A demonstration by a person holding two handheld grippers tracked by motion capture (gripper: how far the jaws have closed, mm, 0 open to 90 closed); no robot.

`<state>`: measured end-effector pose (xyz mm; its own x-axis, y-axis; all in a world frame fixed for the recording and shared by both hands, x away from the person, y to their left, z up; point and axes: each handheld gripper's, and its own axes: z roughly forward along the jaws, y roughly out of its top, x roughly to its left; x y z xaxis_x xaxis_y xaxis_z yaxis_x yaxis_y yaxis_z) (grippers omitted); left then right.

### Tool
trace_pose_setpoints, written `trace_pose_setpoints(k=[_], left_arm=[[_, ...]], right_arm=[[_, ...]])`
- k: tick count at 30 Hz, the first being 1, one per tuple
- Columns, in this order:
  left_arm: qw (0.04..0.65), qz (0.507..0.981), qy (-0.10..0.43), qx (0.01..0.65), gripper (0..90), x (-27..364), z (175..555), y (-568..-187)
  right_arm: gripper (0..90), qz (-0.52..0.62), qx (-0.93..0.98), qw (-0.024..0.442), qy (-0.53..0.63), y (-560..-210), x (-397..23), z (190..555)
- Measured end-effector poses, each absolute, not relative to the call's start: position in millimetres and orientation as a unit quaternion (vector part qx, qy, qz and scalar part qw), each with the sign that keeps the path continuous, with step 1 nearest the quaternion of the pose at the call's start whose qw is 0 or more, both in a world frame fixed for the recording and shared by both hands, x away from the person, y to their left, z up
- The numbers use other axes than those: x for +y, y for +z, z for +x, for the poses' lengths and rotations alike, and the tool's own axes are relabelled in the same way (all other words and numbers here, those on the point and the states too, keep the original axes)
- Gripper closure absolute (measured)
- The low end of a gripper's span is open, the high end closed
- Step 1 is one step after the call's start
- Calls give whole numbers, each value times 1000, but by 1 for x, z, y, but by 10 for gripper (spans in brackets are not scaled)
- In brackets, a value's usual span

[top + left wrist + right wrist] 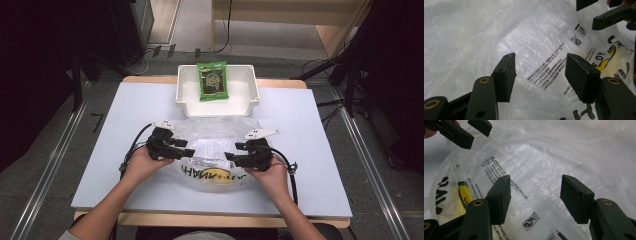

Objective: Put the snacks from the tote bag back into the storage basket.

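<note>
Centrally, near edge of pale worktop: one crumpled clear plastic bag with black print and a yellow patch, lying flat. Left tongs at the bag's left side, jaws apart, plastic beneath and between them, not pinched. Right tongs at its right side, jaws likewise wide, gripping nothing. Far edge: white tray holding one green snack packet, well apart from the bag.

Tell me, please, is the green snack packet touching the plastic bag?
Apart. The high view shows the green snack packet lying inside the white bin, whose front wall separates it from the plastic bag.
</note>
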<state>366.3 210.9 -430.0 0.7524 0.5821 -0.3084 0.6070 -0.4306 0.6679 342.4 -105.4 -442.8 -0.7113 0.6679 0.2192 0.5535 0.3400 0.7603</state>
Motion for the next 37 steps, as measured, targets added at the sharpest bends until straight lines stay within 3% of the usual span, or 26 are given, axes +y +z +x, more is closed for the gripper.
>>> trace_pose_setpoints(k=[37], left_arm=[[397,848,-17,350,430,210,367,-432]], right_arm=[[431,374,818,58,434,-444,-104,342]])
